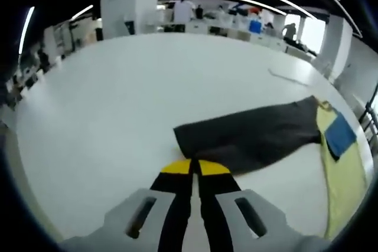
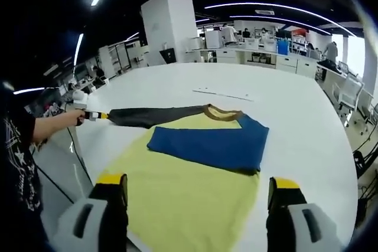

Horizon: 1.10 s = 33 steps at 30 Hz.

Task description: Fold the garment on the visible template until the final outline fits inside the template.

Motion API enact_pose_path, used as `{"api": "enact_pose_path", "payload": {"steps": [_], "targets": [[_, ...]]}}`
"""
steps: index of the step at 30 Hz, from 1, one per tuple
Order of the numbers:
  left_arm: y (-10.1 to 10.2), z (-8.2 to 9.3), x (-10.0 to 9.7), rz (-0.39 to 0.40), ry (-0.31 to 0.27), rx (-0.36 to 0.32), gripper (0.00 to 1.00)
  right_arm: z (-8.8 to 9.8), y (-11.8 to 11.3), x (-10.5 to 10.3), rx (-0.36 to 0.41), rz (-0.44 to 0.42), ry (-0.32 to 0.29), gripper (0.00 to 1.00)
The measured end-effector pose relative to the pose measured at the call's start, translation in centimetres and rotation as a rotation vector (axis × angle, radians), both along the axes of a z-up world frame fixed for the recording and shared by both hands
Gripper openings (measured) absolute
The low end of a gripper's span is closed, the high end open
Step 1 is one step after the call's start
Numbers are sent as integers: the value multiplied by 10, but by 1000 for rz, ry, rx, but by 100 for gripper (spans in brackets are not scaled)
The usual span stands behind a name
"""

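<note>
The garment (image 2: pixel 195 157), a yellow shirt with one blue sleeve (image 2: pixel 209 146) folded across it and one dark grey sleeve (image 2: pixel 155 115), is spread on a white table (image 2: pixel 283 101); no template outline or legible writing can be made out. The grey sleeve is pinched at its end between the closed jaws of the left gripper (image 1: pixel 193 166), while the right gripper (image 2: pixel 199 193) is held wide apart above the hem.

An open-plan office or lab — long ceiling light strips (image 2: pixel 260 7), white pillar (image 2: pixel 169 25), cluttered desks (image 2: pixel 260 45) behind.
</note>
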<state>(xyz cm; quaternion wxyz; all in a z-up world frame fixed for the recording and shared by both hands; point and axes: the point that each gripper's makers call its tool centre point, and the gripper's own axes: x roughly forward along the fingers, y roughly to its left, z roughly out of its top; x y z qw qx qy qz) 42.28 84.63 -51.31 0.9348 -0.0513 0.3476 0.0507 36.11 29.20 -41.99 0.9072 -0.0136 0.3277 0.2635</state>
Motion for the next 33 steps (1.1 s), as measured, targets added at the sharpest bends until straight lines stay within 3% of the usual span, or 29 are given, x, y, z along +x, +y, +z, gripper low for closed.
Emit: {"api": "enact_pose_path", "payload": {"steps": [7, 14, 16, 19, 24, 28, 33], "targets": [[15, -15, 4, -8, 46, 30, 0, -1, -3, -1, 12, -25, 7, 100], [3, -14, -4, -1, 54, 21, 0, 0, -6, 0, 11, -35, 5, 100], [5, -13, -5, 24, 50, 11, 3, 2, -6, 1, 14, -36, 2, 100], [2, -8, -6, 47, 30, -34, 15, 4, -3, 1, 16, -34, -3, 100], [4, -18, -8, 70, 74, -27, 20, 5, -1, 1, 22, -30, -6, 100], [3, -21, -7, 105, 64, -58, 19, 5, 0, 1, 25, -31, -4, 99], [4, -24, -1, 126, 63, -70, 8, 6, -3, 0, 17, -39, -5, 99]]}}
